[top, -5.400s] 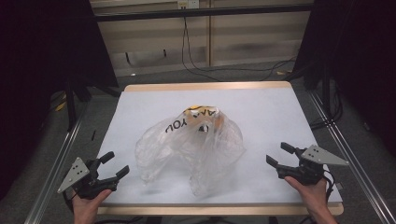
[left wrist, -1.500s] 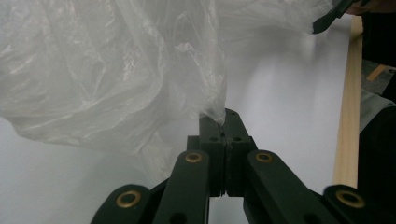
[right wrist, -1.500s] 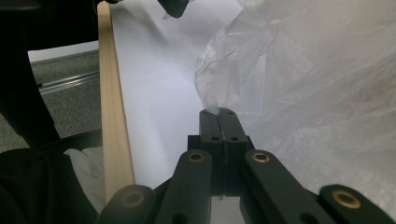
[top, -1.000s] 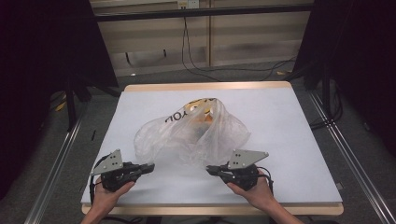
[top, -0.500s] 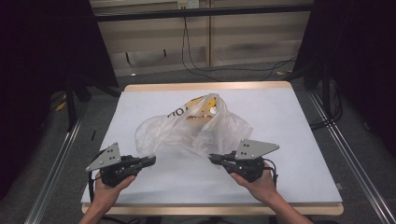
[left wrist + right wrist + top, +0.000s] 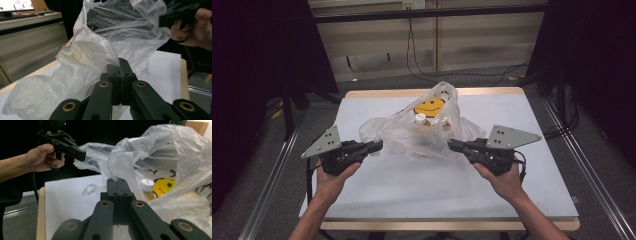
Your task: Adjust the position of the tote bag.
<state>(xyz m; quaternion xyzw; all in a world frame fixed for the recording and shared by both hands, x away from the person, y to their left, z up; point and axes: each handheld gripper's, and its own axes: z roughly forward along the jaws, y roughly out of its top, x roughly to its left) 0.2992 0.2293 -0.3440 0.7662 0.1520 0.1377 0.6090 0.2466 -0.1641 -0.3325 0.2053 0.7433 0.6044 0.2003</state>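
The clear plastic bag (image 6: 422,132) is pinched at opposite edges by the left gripper (image 6: 374,146) and right gripper (image 6: 454,146) fingers; since a second ago it has been raised off the bench (image 6: 412,190), the mouth held open between them.

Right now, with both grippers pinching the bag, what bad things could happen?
The left gripper and right gripper each pinch only a thin fold of the clear plastic bag, so the film might slip out or tear if pulled apart hard. The bag's mouth is open, and the white-capped bottle inside could tip or roll out if one side drops.
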